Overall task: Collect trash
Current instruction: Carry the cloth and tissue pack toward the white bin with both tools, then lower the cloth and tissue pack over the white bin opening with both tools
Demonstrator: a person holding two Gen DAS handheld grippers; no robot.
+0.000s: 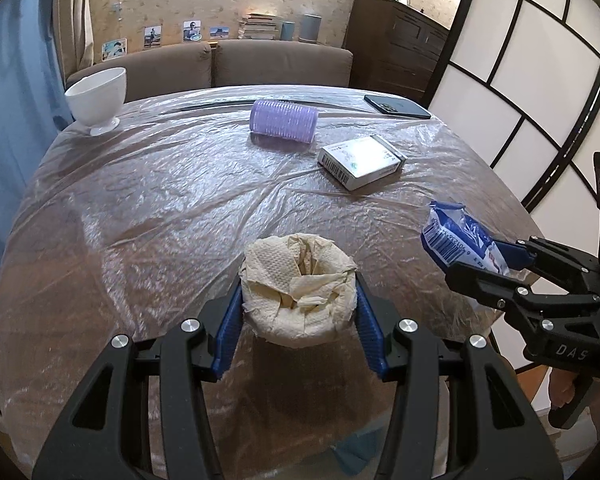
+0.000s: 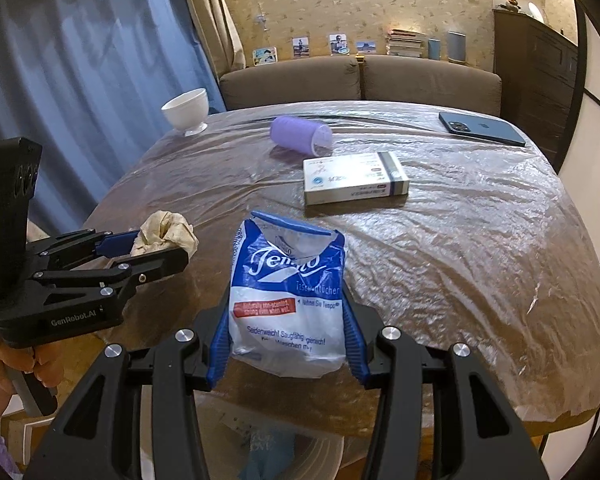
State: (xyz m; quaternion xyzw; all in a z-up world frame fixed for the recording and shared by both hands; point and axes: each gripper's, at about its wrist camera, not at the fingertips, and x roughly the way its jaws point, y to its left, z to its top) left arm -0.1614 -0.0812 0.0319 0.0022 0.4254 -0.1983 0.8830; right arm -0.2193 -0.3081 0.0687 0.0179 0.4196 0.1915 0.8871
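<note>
Your left gripper (image 1: pixel 298 312) is clamping the crumpled paper wad (image 1: pixel 298 286) above the table's (image 1: pixel 159 200) near edge; your right gripper (image 2: pixel 285 344) is pinching the blue-and-white tissue packet (image 2: pixel 287 300), also at that edge.

We look from both wrist cameras down along the fingers, close over the near edge of the tabletop (image 1: pixel 147 200), facing the sofa (image 2: pixel 360 80) at the top of each frame. Both views share that tabletop; the left view shows the right gripper (image 1: pixel 480 268) at its right edge, the right view the left gripper (image 2: pixel 155 246) at its left.
</note>
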